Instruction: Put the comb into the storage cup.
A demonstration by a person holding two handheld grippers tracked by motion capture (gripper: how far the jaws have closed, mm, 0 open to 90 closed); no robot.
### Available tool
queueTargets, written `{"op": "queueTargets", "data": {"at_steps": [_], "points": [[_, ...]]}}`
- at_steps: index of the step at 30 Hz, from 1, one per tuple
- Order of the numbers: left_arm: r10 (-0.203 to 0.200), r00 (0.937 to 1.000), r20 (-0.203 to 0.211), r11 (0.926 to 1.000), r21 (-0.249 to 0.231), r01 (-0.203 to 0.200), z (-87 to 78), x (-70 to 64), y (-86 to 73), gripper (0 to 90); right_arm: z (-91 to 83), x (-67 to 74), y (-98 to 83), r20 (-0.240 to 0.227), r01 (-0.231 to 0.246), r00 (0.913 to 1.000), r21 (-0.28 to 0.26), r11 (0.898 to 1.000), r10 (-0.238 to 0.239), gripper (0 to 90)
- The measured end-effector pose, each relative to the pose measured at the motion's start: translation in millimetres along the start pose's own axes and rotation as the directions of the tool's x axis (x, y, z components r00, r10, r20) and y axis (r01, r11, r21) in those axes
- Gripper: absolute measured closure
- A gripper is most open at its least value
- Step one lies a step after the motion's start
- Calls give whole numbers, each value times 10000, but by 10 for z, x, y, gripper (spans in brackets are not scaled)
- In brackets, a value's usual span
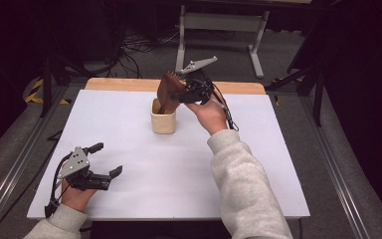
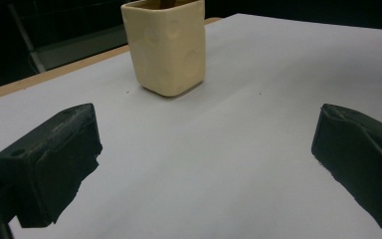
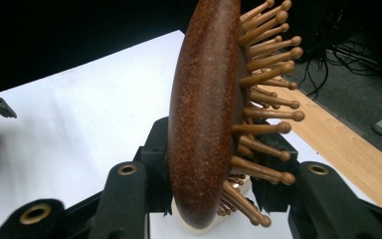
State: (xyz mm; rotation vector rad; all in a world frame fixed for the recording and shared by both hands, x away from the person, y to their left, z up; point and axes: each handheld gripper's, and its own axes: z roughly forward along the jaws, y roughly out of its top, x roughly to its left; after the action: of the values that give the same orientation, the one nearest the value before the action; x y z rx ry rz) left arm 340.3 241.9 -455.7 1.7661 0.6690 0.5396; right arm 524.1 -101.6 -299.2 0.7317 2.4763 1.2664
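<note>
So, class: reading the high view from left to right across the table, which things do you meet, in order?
Left gripper, open near the front left corner → cream cup → brown wooden hairbrush standing in the cup → right gripper, shut on the brush → the hand holding that gripper.

The hairbrush (image 3: 204, 114) handle is hidden inside the cream cup (image 1: 163, 119); the cup's rim is cut off in the left gripper view.

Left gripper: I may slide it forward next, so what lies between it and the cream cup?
Nothing: the left gripper view shows bare white table between the open left gripper and the cup; the high view agrees.
</note>
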Motion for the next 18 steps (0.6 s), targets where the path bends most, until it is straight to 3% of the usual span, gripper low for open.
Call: {"op": "queueTargets", "data": {"at_steps": [18], "points": [[48, 10000, 15, 9999, 153, -48, 2, 0, -2, 2, 87, -13, -40, -156, -106, 9998, 102, 9999, 108, 529]]}}
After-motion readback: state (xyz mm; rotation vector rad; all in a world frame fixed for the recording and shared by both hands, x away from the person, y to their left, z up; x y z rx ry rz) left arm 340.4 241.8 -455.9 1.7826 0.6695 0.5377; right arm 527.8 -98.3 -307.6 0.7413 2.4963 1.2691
